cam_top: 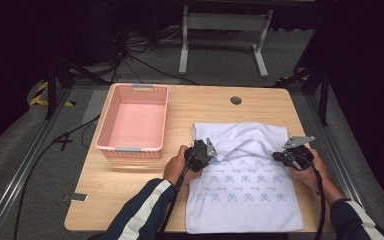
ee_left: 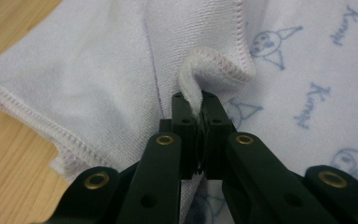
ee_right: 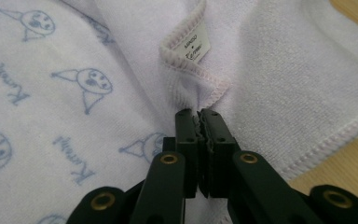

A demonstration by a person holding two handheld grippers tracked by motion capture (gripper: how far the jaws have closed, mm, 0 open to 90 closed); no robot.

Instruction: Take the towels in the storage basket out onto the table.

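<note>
Towel (cam_top: 245,200) long axis toward person; far corners pinched, folded inward.

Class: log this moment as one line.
left gripper: shut on towel | right gripper: shut on towel | far edge folded | basket: empty

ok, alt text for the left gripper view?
The left tongs are shut on a hemmed corner of a white towel printed with blue cartoon faces. The towel lies partly folded over itself on a wooden table.
</note>
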